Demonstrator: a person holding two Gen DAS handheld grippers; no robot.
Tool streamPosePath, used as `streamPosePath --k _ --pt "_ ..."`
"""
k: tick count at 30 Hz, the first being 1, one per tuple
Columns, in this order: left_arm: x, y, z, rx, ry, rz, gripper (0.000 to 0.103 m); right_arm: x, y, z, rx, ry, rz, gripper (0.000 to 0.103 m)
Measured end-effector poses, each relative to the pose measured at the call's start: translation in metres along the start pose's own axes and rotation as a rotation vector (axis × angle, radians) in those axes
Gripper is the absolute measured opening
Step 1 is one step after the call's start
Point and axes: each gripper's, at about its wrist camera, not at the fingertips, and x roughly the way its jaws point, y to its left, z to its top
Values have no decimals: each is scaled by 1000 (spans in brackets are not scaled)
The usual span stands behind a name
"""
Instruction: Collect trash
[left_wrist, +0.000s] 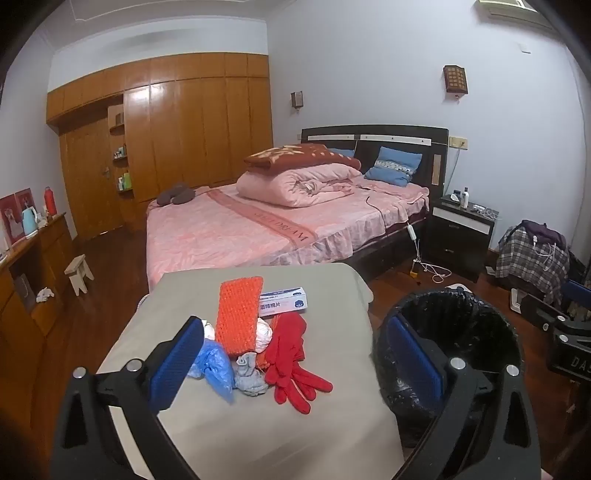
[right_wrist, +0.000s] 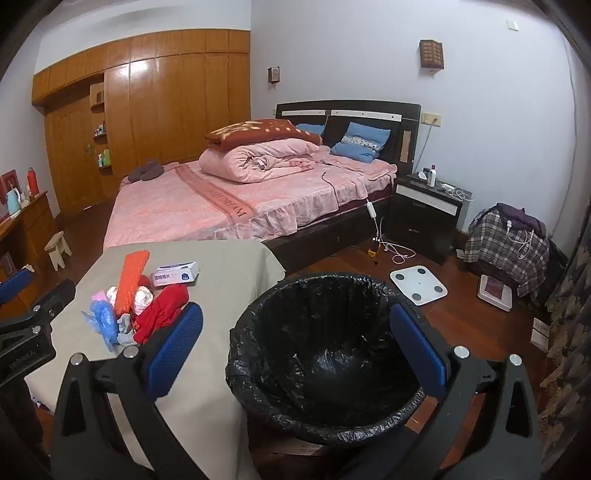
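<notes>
— Low in the centre of the left wrist view, on the grey-covered table (left_wrist: 221, 424), sits our pile: a red glove (left_wrist: 291, 365), a crumpled blue plastic bag (left_wrist: 216, 363), a grey rag (left_wrist: 249, 374), an orange knitted piece (left_wrist: 238, 314), white wads (left_wrist: 264, 332) and a small white box (left_wrist: 282, 299).

— And the bin?

— Lower right of that frame, just beside the table: a bin lined with a black bag (right_wrist: 325, 354). In the right wrist view it fills the lower centre, and what we can see of its inside looks empty.

— So we haven't started?

— We judge we are at the very beginning. Our left gripper (left_wrist: 295, 365) has its fingers spread as wide as they go, holding nothing, with the pile between and beyond them. Our right gripper (right_wrist: 295, 347) is equally wide and empty, framing the bin.

— Next move?

— Probably bringing the left one down onto a single loose piece, the blue bag or the rag at the near edge, closing on it alone, then carrying it across to the bin.

— What can't we make out?

— Which items count as trash; the glove and box may not. Parts of the wads hide behind the orange piece, the box's print is too small to read, and the bin's base is cut off.
</notes>
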Motion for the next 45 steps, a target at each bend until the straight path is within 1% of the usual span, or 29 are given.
streamPosePath --k 10,12,45 --pt "1 1 0 -1 4 2 97 -1 -1 0 3 5 8 98" --pt "1 0 0 -1 5 3 97 3 0 -1 1 9 0 98" --pt "1 1 -1 -3 8 1 97 4 2 -1 -2 13 -4 98"
